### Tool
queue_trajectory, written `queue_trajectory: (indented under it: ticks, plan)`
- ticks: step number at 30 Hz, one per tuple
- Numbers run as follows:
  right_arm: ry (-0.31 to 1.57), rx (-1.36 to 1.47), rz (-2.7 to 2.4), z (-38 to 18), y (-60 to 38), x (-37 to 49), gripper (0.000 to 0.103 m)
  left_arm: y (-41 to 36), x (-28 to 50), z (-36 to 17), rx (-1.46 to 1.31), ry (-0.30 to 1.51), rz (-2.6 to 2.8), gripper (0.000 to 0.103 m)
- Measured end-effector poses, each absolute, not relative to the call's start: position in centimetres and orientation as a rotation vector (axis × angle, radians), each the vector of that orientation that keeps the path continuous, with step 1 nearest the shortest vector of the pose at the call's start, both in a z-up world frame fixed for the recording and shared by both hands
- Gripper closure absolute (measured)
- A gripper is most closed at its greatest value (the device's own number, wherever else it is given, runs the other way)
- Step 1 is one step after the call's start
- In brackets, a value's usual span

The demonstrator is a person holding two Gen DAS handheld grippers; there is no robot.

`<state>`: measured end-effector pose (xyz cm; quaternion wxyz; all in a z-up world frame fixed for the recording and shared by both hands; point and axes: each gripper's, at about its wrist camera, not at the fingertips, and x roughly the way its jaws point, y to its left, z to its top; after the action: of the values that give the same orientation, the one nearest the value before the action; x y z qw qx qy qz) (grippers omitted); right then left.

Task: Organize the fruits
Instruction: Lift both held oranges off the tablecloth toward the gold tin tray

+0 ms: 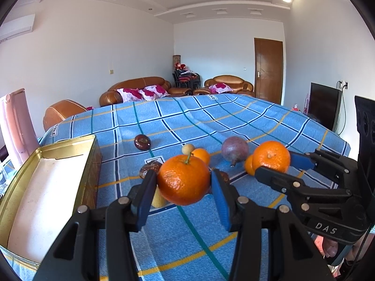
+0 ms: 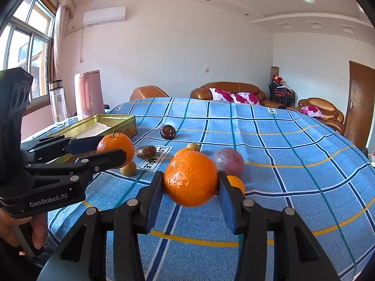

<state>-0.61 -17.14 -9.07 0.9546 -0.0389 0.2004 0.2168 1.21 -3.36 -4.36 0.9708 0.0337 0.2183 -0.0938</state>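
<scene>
My left gripper (image 1: 184,178) is shut on a stemmed orange (image 1: 184,187), held just above the blue checked cloth (image 1: 234,121). To its right, my right gripper (image 1: 275,164) is shut on a second orange (image 1: 271,156). The right wrist view shows that orange (image 2: 191,182) between the right gripper's (image 2: 191,178) blue pads. It also shows the left gripper (image 2: 112,147) shut on the stemmed orange (image 2: 116,146). An open gold tin (image 1: 68,141) (image 2: 117,116) stands at the left with nothing in it. Loose on the cloth lie a purple passion fruit (image 2: 228,162), a dark red fruit (image 2: 167,131), a brown wrinkled fruit (image 2: 145,151), small oranges and small yellow fruits.
A clear bottle (image 2: 58,100) and a pink container (image 2: 89,94) stand behind the tin at the table's left edge. A hand (image 2: 14,231) grips the left gripper's handle. Brown sofas sit beyond the far edge. Bare cloth stretches to the right and far side.
</scene>
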Motion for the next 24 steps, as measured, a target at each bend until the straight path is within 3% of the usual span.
queue_trajectory:
  ticks: [24]
  plan:
    - [0.322,-0.085,0.443,-7.7,-17.3,-1.7,0.056,-3.4,0.1,-3.1,0.088,0.341,-0.160,0.054]
